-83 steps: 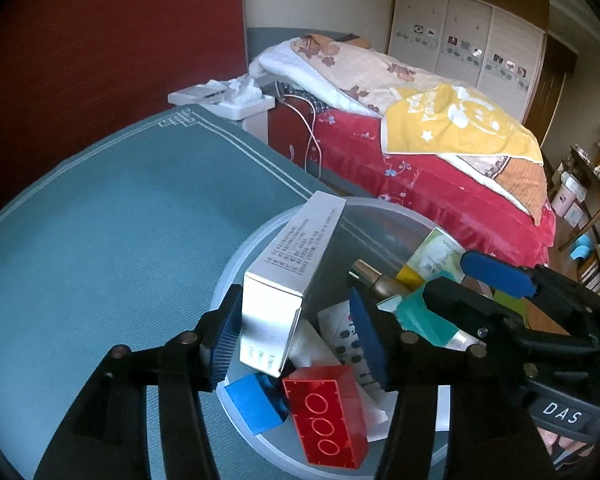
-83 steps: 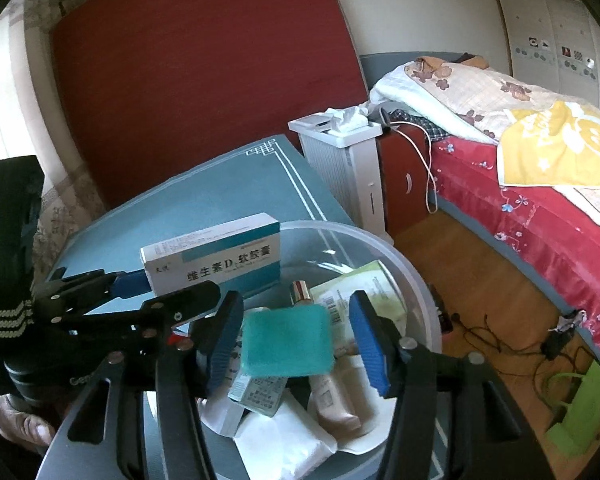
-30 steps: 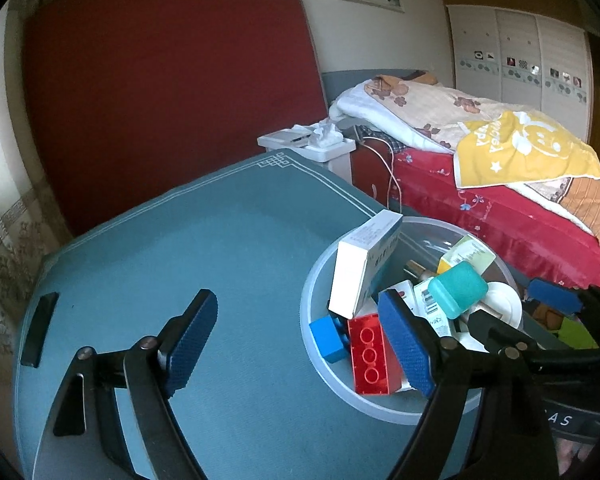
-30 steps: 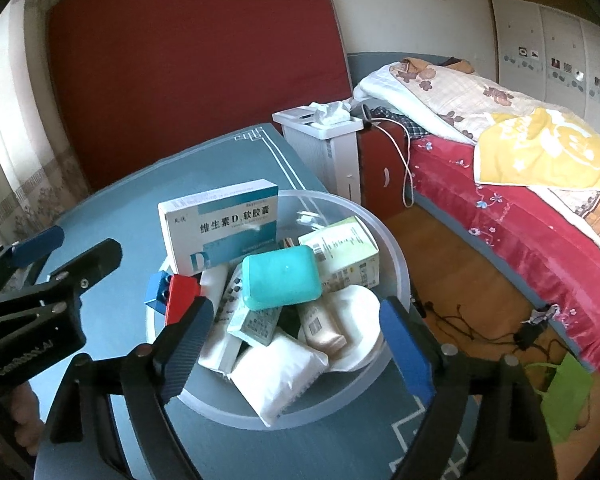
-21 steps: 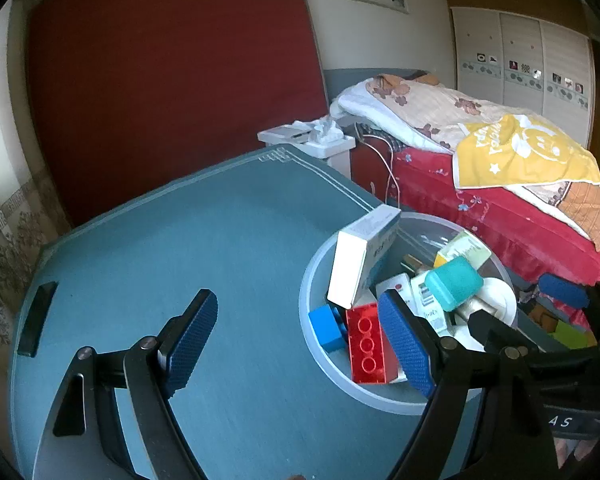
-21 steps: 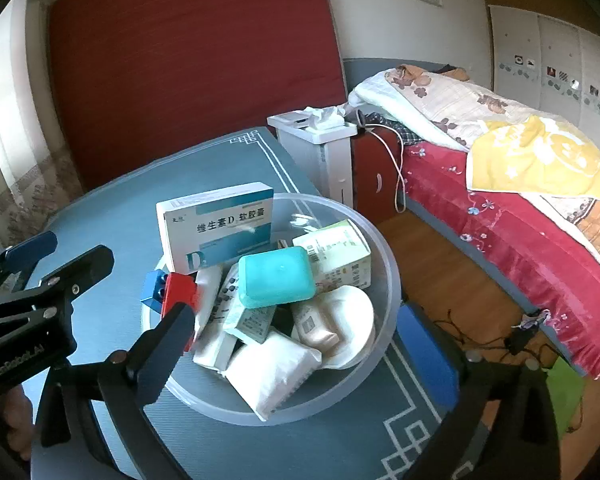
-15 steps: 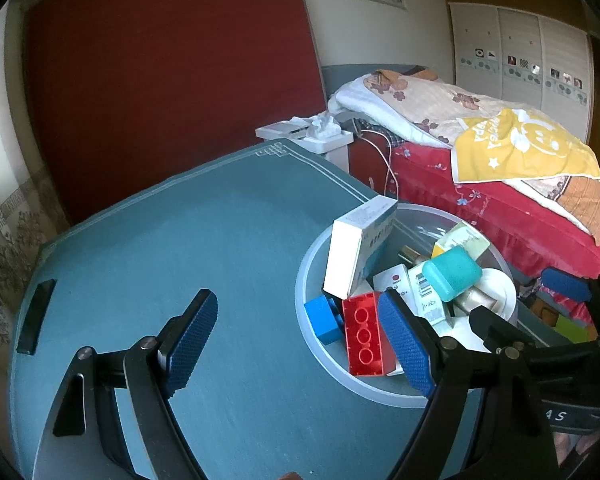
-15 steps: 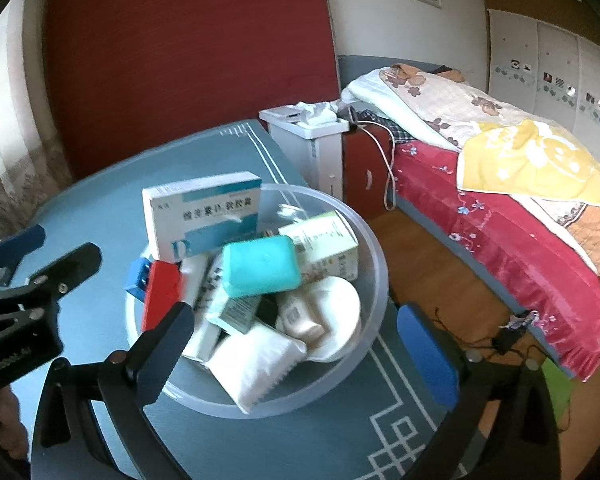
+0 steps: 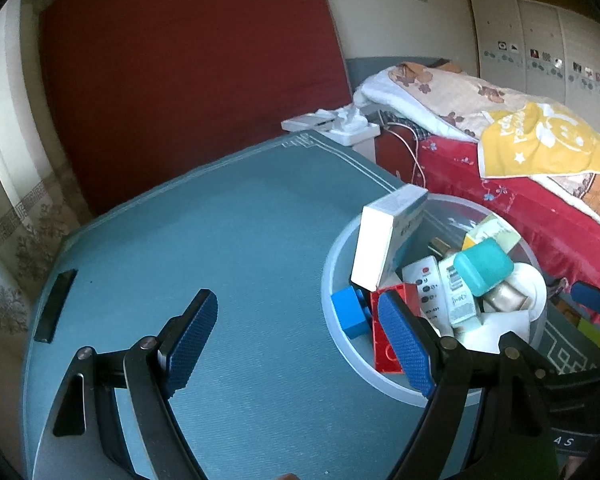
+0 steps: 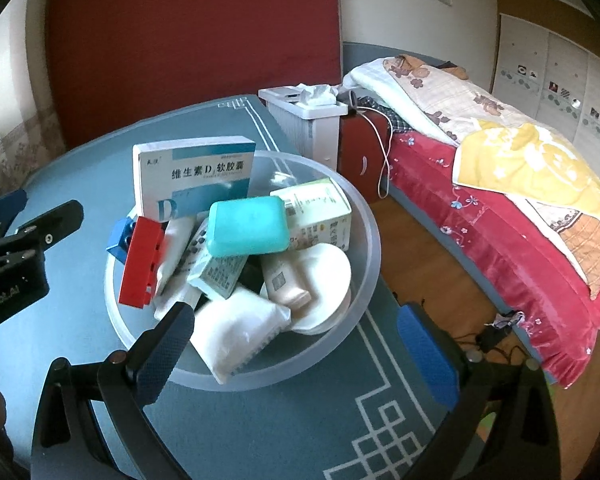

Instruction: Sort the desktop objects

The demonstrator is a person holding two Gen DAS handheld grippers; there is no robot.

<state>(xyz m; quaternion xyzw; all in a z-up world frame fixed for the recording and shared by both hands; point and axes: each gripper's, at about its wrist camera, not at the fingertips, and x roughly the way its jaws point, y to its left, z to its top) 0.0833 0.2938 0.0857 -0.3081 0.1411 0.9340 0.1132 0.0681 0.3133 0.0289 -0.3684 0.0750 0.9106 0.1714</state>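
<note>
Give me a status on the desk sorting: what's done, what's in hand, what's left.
Done: the objects sit piled in the clear plastic bowl, including the vitamin D box, teal soap case, red building brick and blue brick.
In hand: nothing. The left hand-held gripper and right hand-held gripper both stand open and empty.
Left: only a dark flat bar lies on the teal tablecloth.

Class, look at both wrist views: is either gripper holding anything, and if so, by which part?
Nothing is held. The left gripper and right gripper both stand open and empty, near the bowl of sorted items.
</note>
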